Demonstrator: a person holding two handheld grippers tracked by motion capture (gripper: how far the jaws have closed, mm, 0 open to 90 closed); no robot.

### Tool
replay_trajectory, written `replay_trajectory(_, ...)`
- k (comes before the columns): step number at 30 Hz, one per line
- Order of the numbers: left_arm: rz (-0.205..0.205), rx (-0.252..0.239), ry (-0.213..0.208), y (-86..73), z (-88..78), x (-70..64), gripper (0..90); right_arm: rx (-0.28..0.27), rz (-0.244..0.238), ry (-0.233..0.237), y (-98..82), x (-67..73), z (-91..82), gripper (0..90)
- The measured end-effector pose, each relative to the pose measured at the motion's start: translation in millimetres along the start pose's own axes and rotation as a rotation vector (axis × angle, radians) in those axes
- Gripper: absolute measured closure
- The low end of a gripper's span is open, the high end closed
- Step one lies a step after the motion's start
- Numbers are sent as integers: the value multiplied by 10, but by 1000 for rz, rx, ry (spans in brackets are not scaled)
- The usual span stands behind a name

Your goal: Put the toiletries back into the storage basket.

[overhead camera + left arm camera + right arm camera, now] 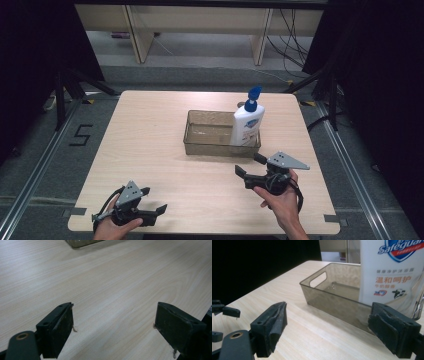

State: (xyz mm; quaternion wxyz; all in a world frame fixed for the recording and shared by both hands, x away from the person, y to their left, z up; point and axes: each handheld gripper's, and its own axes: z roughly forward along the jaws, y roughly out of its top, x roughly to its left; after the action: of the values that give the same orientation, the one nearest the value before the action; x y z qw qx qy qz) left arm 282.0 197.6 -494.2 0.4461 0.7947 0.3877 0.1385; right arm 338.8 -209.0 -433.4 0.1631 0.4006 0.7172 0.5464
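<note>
A white soap bottle (246, 126) with a blue pump stands upright in the right end of a clear bin (200, 145), just ahead of the right gripper (248, 165), whose jaws are spread and empty. The left gripper (113, 322) hovers released over bare desk (150, 150), with the bin well ahead and to its right. The work appears to be at the approach step; the next move likely calls for the right gripper to advance and close on the bottle.

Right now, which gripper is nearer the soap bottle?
Right. The right gripper sits just in front of the soap bottle standing in the bin; the left gripper is far off at the table's near-left edge.
</note>
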Motion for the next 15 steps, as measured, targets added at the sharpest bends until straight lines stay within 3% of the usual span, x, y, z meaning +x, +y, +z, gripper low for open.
replay_trajectory(3,-2,1,2,0,-2,-2,148,2,-7,4,-32,12,8,155)
replay_trajectory(4,-2,-1,0,0,0,-1,148,19,13,1,-43,36,1,156)
replay_trajectory(5,-3,-1,0,0,0,-1,148,2,-14,5,-54,22,15,156)
replay_trajectory(7,0,0,0,0,0,-1,148,26,20,2,-70,61,-1,155)
replay_trajectory(9,-4,-1,0,0,0,-2,149,4,-17,17,-93,52,10,156)
replay_trajectory(15,0,0,0,0,-1,-1,148,22,-3,21,-142,87,-3,155)
